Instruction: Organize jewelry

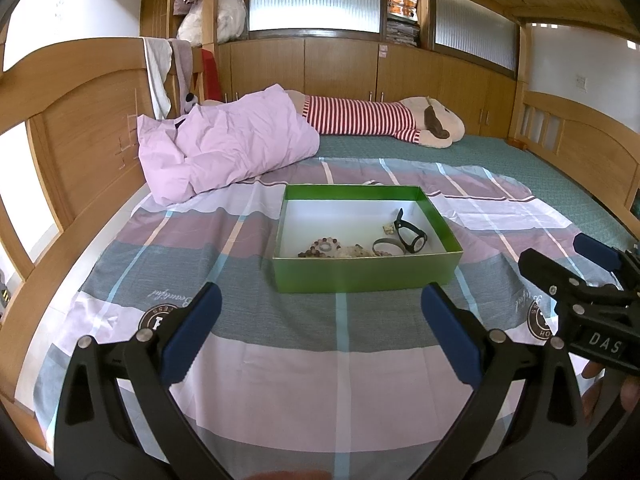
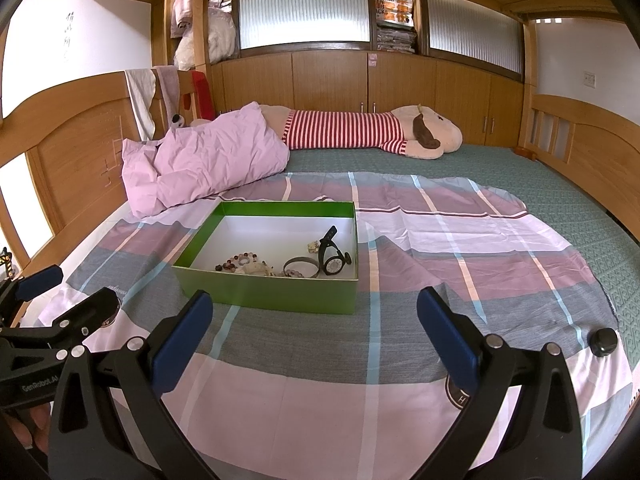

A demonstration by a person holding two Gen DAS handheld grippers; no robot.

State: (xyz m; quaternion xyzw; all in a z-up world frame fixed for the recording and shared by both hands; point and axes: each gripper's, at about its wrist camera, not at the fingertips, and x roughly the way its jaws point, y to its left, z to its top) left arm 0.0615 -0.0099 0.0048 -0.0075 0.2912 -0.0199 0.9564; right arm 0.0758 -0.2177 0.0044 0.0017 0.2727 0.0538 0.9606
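A green box (image 1: pixel 360 274) (image 2: pixel 264 292) with a white inside sits on the checked bedsheet. In it lie a black watch (image 1: pixel 412 236) (image 2: pixel 334 262), a grey bangle (image 1: pixel 386 246) (image 2: pixel 302 268), a beaded bracelet (image 1: pixel 320 248) (image 2: pixel 244 258) and other small pieces near its front wall. My left gripper (image 1: pixel 320 324) hangs open in front of the box, holding nothing. My right gripper (image 2: pixel 314 326) is open too, just before the box and slightly right of it. A small black round object (image 2: pixel 604 342) rests on the sheet at the right.
A crumpled pink pillow (image 1: pixel 224 148) (image 2: pixel 200 160) lies behind the box on the left. A long striped plush toy (image 1: pixel 380 120) (image 2: pixel 360 130) stretches along the far edge of the bed. Wooden bed rails stand on both sides. A hand shows at each frame's lower corner.
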